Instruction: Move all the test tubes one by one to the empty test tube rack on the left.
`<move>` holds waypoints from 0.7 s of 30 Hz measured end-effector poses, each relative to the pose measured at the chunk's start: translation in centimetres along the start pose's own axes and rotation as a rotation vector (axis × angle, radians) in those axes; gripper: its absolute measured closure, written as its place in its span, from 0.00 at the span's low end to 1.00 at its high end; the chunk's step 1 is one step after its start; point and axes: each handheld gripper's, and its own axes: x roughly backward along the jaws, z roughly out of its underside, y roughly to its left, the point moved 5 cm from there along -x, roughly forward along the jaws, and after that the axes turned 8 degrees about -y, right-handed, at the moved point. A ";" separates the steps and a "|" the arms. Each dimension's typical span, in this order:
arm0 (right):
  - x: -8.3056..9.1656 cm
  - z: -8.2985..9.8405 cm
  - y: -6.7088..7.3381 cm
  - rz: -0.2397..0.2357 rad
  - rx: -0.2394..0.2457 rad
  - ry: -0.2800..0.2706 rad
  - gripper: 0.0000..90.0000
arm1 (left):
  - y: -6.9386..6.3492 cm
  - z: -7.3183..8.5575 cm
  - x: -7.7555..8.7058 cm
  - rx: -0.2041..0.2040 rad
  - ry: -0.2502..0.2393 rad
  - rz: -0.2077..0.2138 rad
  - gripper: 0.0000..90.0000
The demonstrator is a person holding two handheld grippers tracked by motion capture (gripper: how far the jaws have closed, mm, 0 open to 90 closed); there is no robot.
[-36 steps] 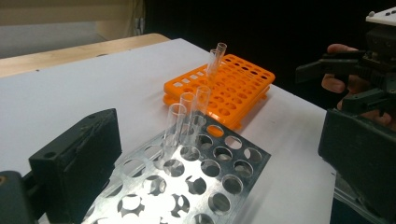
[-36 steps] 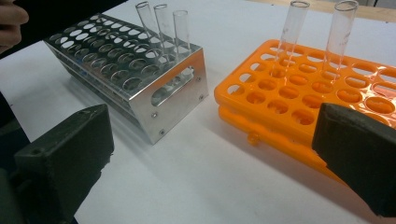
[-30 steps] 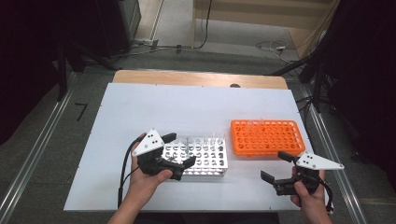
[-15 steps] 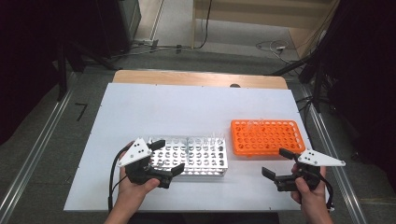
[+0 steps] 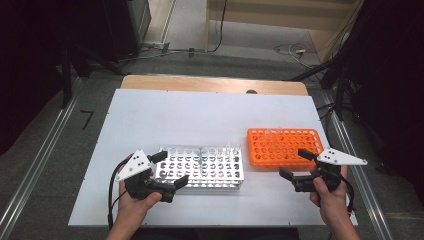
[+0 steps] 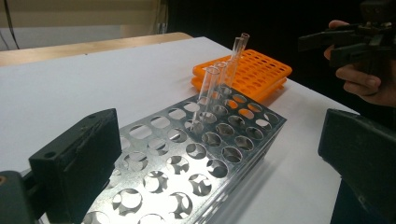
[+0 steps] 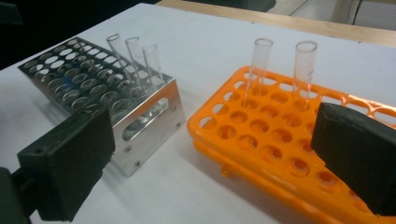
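A silver metal rack (image 5: 200,166) (image 6: 187,154) (image 7: 93,88) sits near the table's front, holding three clear glass tubes (image 7: 133,58) (image 6: 219,79) at its right end. To its right lies an orange plastic rack (image 5: 283,146) (image 7: 289,140) (image 6: 247,72) with two clear tubes (image 7: 280,65) standing in it. My left gripper (image 5: 169,170) (image 6: 219,177) is open at the metal rack's left end, nothing between its jaws. My right gripper (image 5: 295,165) (image 7: 210,158) is open just in front of the orange rack's right part, also empty.
The racks stand on a white tabletop (image 5: 200,120) with a wooden strip (image 5: 210,84) along its far edge. Beyond it are a grey floor, cables (image 5: 290,49) and dark equipment at both sides. A hand holds each gripper from below.
My left gripper has drawn back left and toward the front edge, off the top of the metal rack to its left end. The right gripper has barely shifted.
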 end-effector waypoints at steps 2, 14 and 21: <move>-0.3 -0.3 -0.5 0.009 -0.004 0.002 0.00 | 0.1 0.0 0.0 0.003 -0.003 -0.002 0.00; -3.0 -1.3 -4.0 0.035 -0.056 0.040 0.16 | 0.4 0.1 0.1 0.007 0.003 -0.011 0.00; -4.9 -1.0 -5.6 0.079 -0.097 0.102 0.35 | 0.4 0.1 0.0 0.009 0.006 -0.012 0.00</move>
